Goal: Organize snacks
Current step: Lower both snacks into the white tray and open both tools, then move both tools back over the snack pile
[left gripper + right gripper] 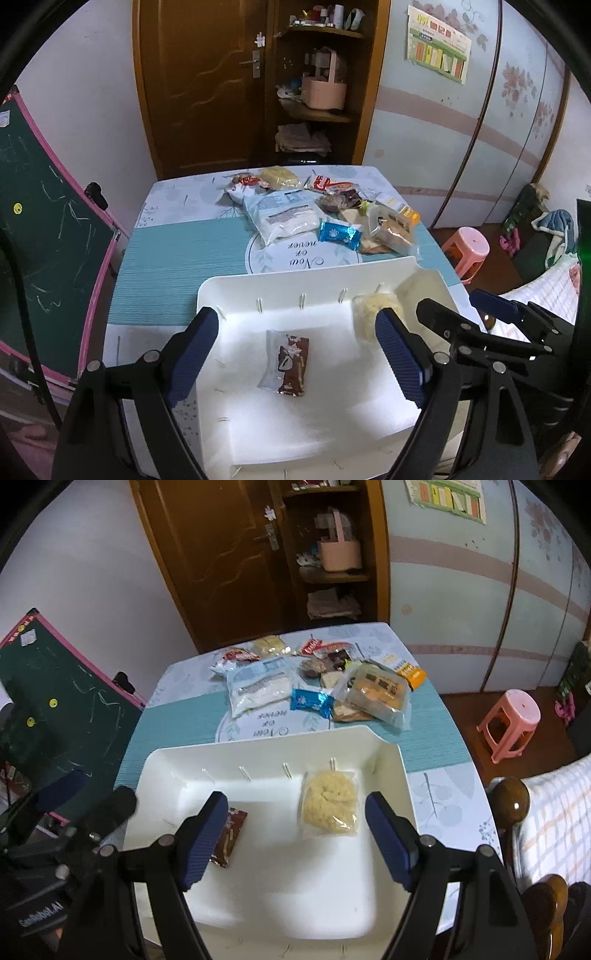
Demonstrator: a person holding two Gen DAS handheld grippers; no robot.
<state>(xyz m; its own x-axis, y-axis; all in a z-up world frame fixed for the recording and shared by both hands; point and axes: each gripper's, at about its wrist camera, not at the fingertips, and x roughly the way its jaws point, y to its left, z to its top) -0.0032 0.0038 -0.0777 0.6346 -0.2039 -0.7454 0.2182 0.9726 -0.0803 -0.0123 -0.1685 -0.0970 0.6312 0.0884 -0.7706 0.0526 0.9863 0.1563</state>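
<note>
A white tray (236,291) sits at the table's near edge; it also shows in the right wrist view (258,753). In it lie a brown snack packet (290,363) (231,836) and a clear bag of pale yellow crumbly snack (330,803) (373,310). My left gripper (299,354) is open and empty above the brown packet. My right gripper (295,834) is open and empty above the tray, beside the yellow bag. A pile of snacks lies beyond the tray: a white bag (284,216), a blue packet (338,234), a clear bread bag (376,694).
The table (166,258) has a teal mat. A green chalkboard (44,221) leans at the left. A pink stool (511,720) and a bed (554,812) stand at the right. A wooden door and shelves are behind the table.
</note>
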